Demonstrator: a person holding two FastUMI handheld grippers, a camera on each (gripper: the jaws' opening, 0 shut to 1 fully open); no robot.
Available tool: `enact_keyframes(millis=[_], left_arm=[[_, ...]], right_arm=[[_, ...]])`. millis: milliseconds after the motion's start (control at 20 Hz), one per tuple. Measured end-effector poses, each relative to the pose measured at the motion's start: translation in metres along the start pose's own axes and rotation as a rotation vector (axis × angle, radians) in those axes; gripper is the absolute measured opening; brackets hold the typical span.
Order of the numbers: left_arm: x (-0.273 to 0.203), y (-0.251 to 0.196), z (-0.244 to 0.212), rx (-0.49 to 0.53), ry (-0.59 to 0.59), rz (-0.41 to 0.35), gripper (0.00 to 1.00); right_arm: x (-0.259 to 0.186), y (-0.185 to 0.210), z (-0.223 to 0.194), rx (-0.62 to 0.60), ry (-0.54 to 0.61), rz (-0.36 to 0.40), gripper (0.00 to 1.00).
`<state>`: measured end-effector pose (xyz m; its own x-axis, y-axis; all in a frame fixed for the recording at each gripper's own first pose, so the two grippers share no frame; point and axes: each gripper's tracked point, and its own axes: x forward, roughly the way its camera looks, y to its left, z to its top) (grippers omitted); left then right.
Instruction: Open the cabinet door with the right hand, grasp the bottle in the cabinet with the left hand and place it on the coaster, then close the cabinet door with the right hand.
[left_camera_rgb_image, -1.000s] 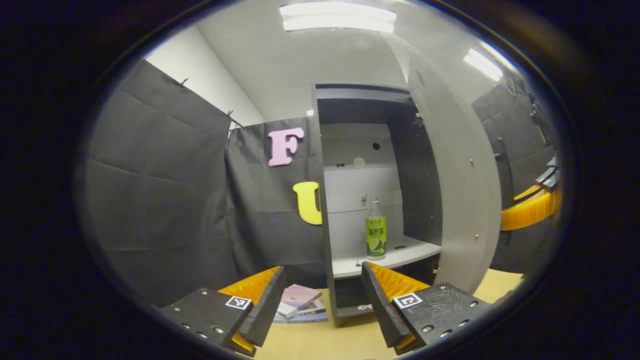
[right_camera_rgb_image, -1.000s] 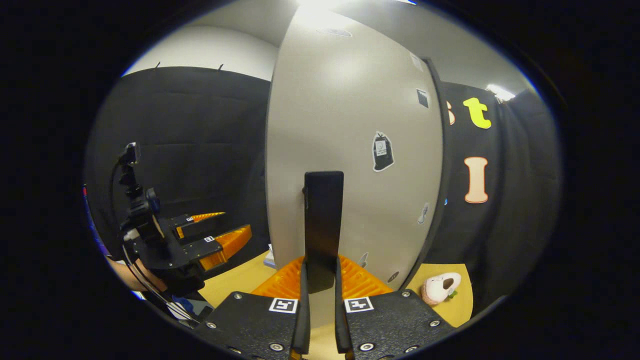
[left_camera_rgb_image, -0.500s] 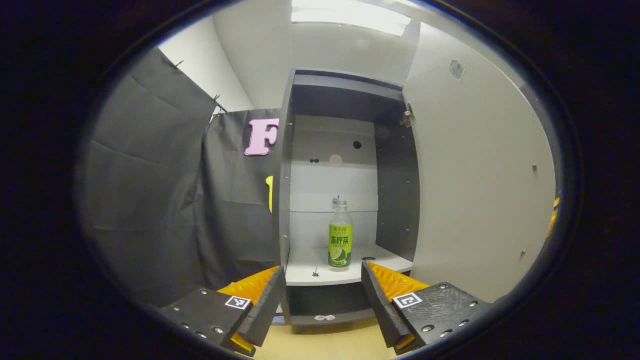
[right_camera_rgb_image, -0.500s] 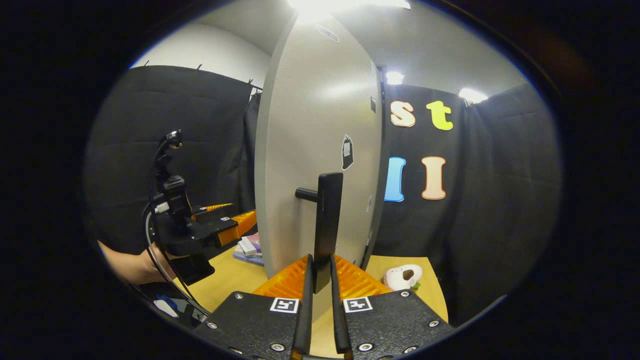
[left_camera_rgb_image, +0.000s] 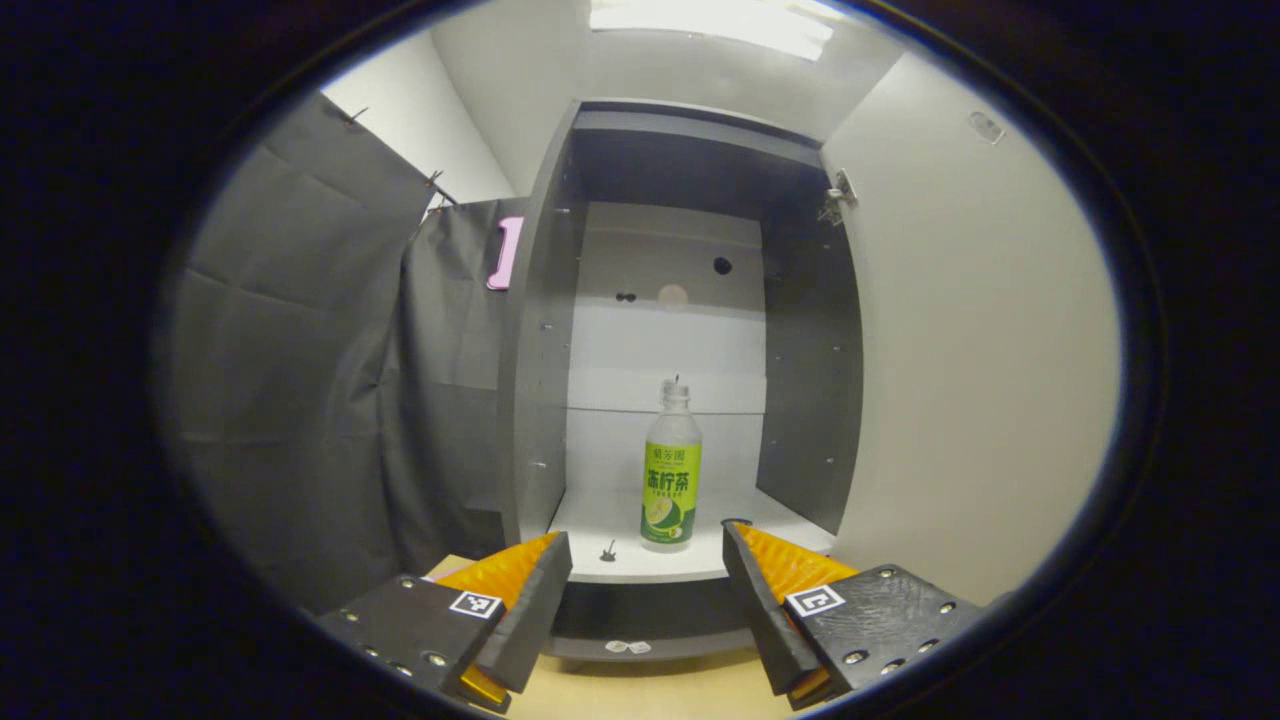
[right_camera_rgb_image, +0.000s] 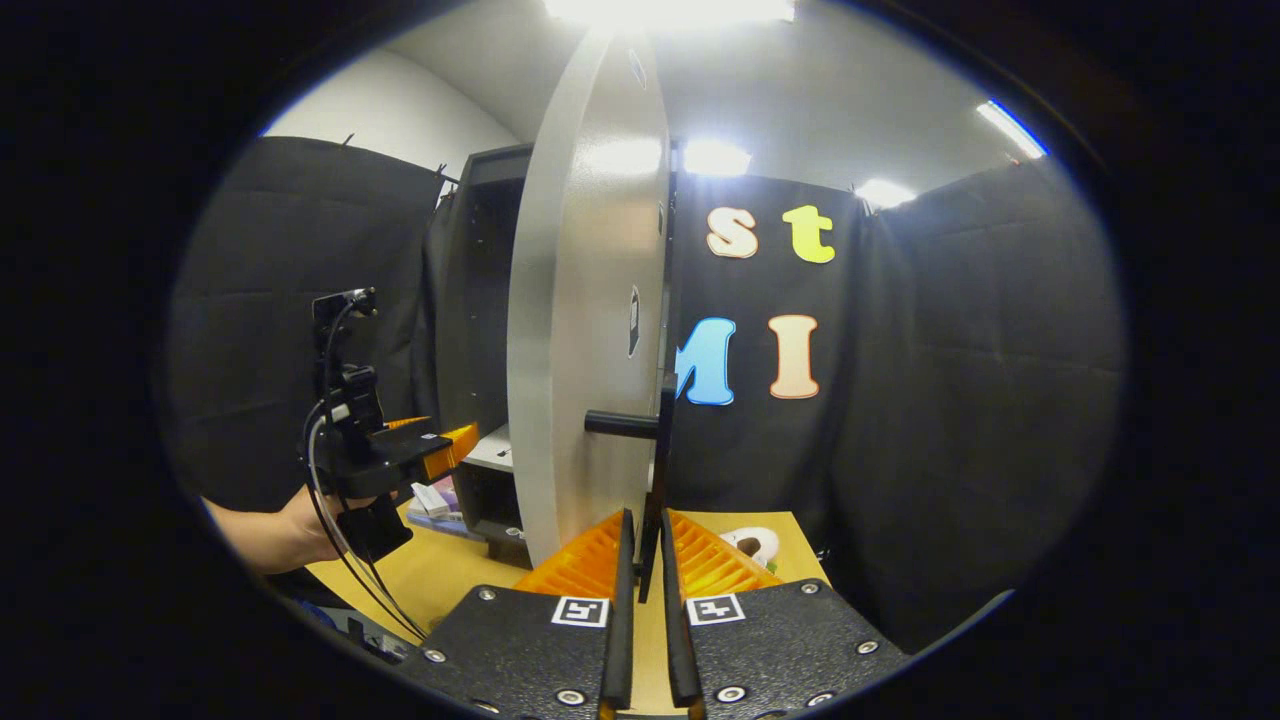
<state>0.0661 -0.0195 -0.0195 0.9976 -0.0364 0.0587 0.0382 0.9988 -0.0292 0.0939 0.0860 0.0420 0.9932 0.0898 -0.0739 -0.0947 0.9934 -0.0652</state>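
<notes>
**Booth cabinet open, bottle dead ahead of the left jaws**

Black-cloth booth, wooden tabletop, grey cabinet standing on it.

- Bottle: upright on the cabinet's white shelf, roughly centred, near the front edge. Long axis vertical. Clear plastic, pale cap, green-yellow label wrapping the lower body. Free-standing, nothing touching it; a small dark bit lies on the shelf just to its left.
- Left gripper: jaws spread wide, holding nothing. The bottle sits straight ahead and slightly above, framed in the gap between the two fingers, still apart from them. My read: a straight push forward with a small lift brings the label band between the fingers, which would then close across the body from either side.
- Left is clearly the nearer gripper; in the right gripper view it hovers by the cabinet's open front.
- Right gripper: jaws pressed onto the dark vertical door handle, pinching it.
- Door: swung wide, seen nearly edge-on from the right gripper view, and clear of the left gripper's path.
- Coaster: can't spot it.
</notes>
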Motion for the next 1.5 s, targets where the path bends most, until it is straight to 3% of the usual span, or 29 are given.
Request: enact_keyframes(millis=[100,150,250,400,500,600,700,800,1000,1100,1150,1450,1500], left_arm=[[0.009,-0.008,-0.004,0.008,0.005,-0.008,0.87],[0.013,-0.014,-0.004,0.009,0.006,-0.015,0.90],[0.021,-0.019,-0.004,0.020,-0.006,-0.020,0.87],[0.033,-0.038,-0.002,0.065,-0.017,-0.032,0.87],[0.042,-0.046,-0.005,0.093,-0.025,-0.026,0.87],[0.052,-0.050,-0.006,0.105,-0.027,-0.013,0.87],[0.061,-0.049,-0.008,0.114,-0.029,0.001,0.87],[0.076,-0.041,-0.005,0.120,-0.043,0.026,0.90],[0.117,-0.032,0.000,0.128,-0.078,0.050,0.87],[0.138,-0.034,-0.003,0.141,-0.079,0.054,0.84],[0.147,-0.035,-0.007,0.138,-0.071,0.054,0.90],[0.194,-0.028,-0.038,0.142,-0.022,0.078,0.90],[0.201,-0.030,-0.045,0.134,-0.004,0.070,0.87]], right_arm=[[-0.002,-0.008,0.001,0.017,-0.003,-0.026,0.12],[-0.006,-0.014,0.002,0.032,0.000,-0.042,0.13],[-0.006,-0.026,-0.003,0.065,0.003,-0.062,0.19],[-0.007,-0.047,-0.006,0.103,0.006,-0.107,0.45],[-0.010,-0.055,-0.005,0.120,0.000,-0.120,0.50],[-0.011,-0.056,0.000,0.112,-0.025,-0.102,0.65],[-0.014,-0.056,0.000,0.043,-0.033,-0.082,0.74],[-0.025,-0.054,0.001,0.004,-0.048,-0.045,0.78],[-0.037,-0.056,-0.014,0.042,-0.024,0.026,0.90],[-0.042,-0.052,-0.022,0.064,-0.010,0.077,0.93],[-0.047,-0.062,-0.026,0.060,-0.001,0.061,0.92],[-0.052,-0.085,-0.040,0.153,0.013,-0.058,0.93],[-0.051,-0.085,-0.043,0.152,0.018,-0.067,0.93]])
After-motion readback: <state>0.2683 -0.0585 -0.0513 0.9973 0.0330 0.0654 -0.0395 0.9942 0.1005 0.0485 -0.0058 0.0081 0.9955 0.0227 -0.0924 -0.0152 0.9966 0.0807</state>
